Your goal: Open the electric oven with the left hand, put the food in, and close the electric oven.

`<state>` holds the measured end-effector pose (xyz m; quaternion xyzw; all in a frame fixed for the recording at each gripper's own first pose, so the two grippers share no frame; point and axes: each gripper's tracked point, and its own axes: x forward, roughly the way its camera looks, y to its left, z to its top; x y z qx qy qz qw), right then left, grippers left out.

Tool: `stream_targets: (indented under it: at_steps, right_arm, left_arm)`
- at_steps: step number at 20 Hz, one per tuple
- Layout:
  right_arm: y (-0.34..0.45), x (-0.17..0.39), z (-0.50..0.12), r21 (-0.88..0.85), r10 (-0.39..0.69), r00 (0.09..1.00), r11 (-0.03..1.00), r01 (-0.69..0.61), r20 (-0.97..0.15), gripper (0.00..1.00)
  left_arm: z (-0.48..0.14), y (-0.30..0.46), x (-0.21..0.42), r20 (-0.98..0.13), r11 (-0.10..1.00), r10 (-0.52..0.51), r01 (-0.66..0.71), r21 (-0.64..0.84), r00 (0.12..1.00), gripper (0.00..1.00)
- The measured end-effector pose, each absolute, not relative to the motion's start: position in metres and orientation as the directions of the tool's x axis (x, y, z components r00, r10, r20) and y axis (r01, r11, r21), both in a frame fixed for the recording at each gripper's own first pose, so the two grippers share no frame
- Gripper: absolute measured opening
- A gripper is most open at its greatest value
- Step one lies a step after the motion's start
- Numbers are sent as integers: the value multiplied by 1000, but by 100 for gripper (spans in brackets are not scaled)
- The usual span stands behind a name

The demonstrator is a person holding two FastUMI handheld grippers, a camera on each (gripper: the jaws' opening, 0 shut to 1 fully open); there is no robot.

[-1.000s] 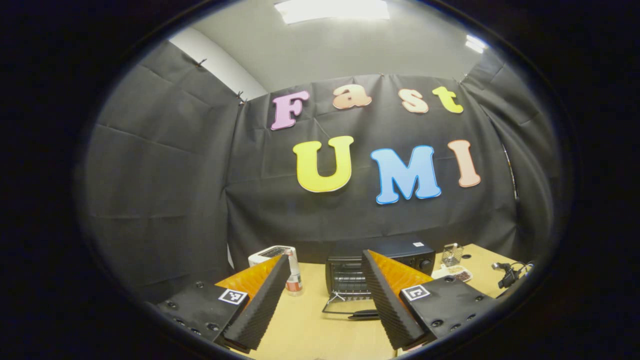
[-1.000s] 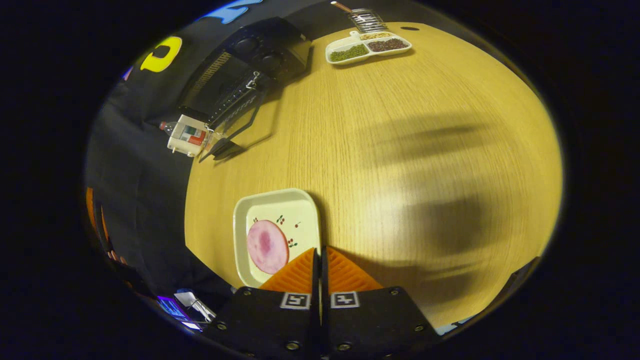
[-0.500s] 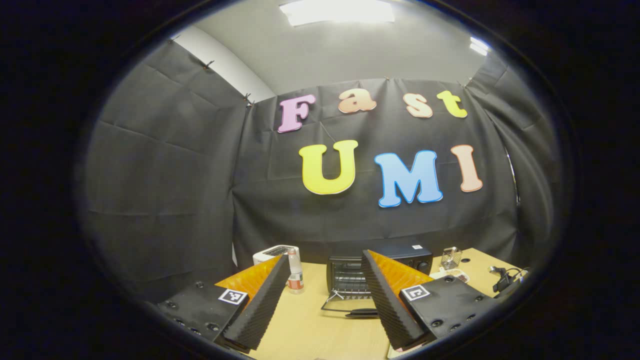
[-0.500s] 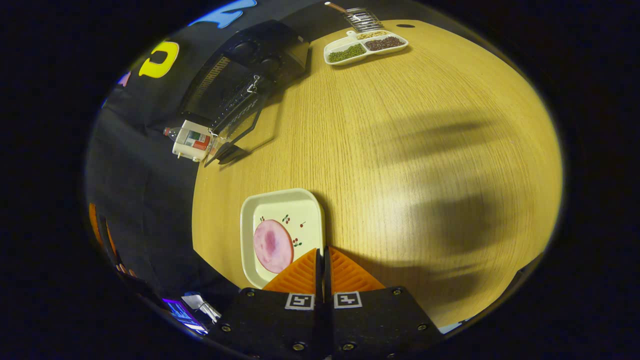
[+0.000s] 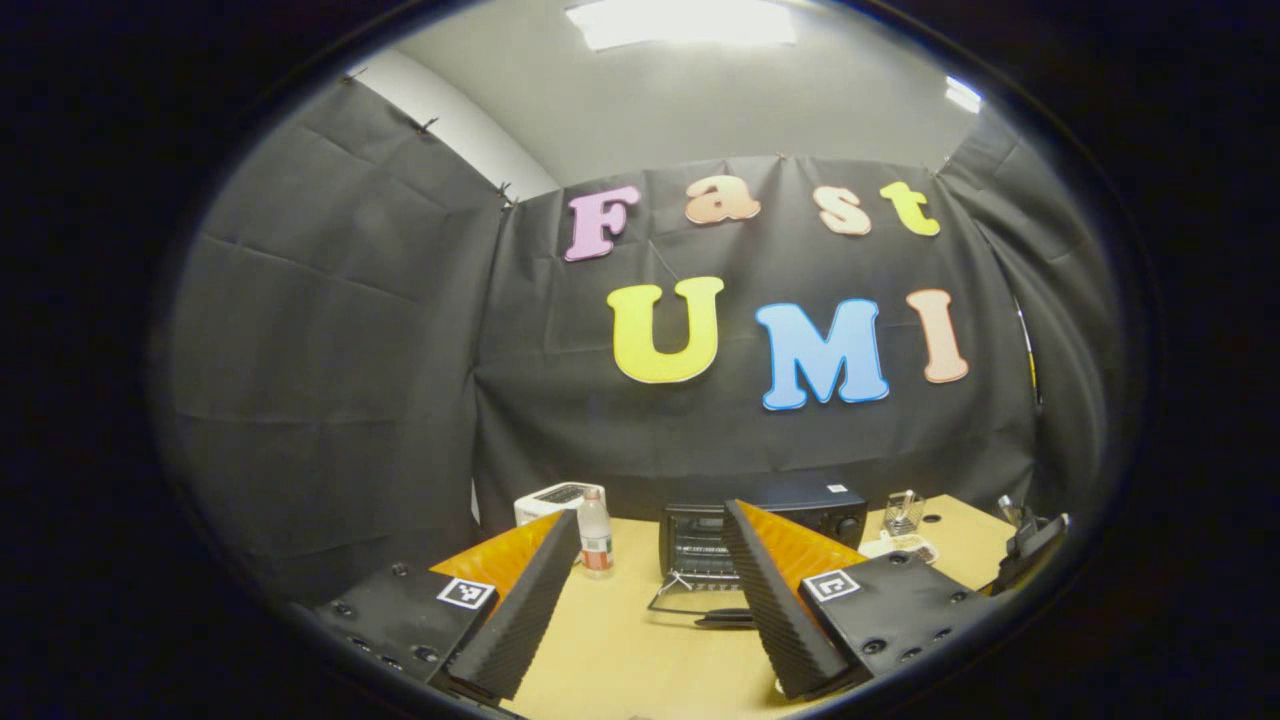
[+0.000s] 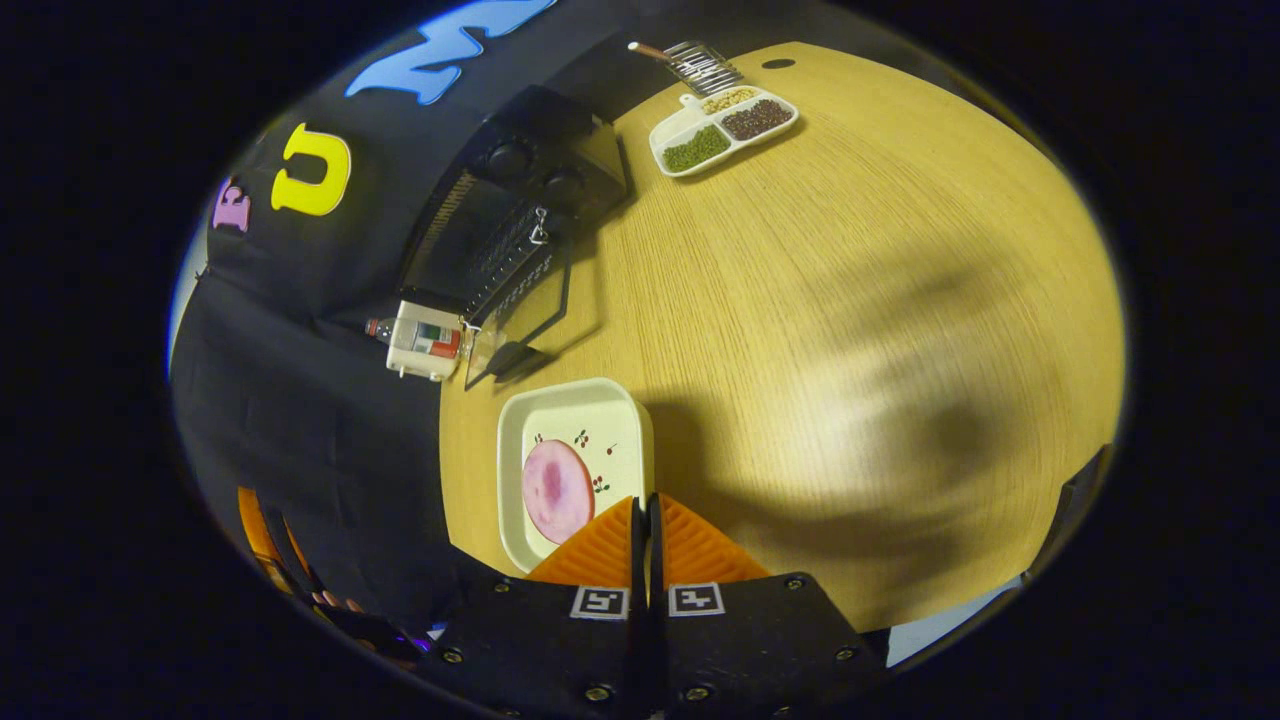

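Observation:
The black electric oven (image 5: pixel 700 535) stands at the back of the wooden table with its glass door folded down and the handle (image 5: pixel 725 620) toward me. My left gripper (image 5: pixel 650 512) is open, held well short of the oven with nothing between its fingers. In the right gripper view the oven (image 6: pixel 510 210) and its lowered door (image 6: pixel 520 300) lie at the upper left. My right gripper (image 6: pixel 642 500) is shut on the right rim of a cream square plate (image 6: pixel 575 420), which carries a round pink slice of ham (image 6: pixel 555 490).
Left of the oven are a white toaster (image 5: pixel 548 498) and a small bottle (image 5: pixel 595 535). A divided dish of beans (image 6: pixel 722 130) and a wire basket (image 6: pixel 700 62) sit to the oven's right. Bare table (image 6: pixel 850 300) spreads to the right of the plate.
The plate has stayed fixed at the right gripper's fingers while the table slid under it, and the oven now appears nearer. The left gripper has shifted slightly and stays open.

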<state>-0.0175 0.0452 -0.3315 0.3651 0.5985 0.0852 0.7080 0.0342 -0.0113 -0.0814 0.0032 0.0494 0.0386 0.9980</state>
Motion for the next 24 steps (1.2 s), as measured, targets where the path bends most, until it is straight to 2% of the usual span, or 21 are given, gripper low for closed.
stream_targets:
  at_steps: [6, 9, 12, 18, 19, 24]
  right_arm:
    - [78, 38, -310, 641, 496, 408, 627, 442, -766, 0]
    - [95, 61, -306, 658, 468, 463, 561, 502, -752, 0]
    - [109, 78, -310, 651, 436, 484, 497, 573, -759, 0]
    - [138, 114, -314, 652, 382, 532, 357, 669, -756, 0]
    - [141, 122, -317, 648, 367, 538, 341, 681, -759, 0]
    - [157, 161, -326, 652, 325, 572, 246, 717, -753, 0]
  left_arm:
    - [-85, 14, 67, -95, 997, 71, -71, 2, 993, 90]
    - [-91, 30, 84, -96, 998, 66, -65, 12, 993, 95]
    - [-93, 48, 101, -97, 998, 68, -67, 7, 993, 100]
    - [-108, 80, 136, -103, 998, 66, -66, 7, 992, 96]
    - [-111, 86, 142, -102, 998, 66, -66, 9, 993, 100]
    - [-125, 116, 164, -111, 997, 76, -76, 5, 991, 100]
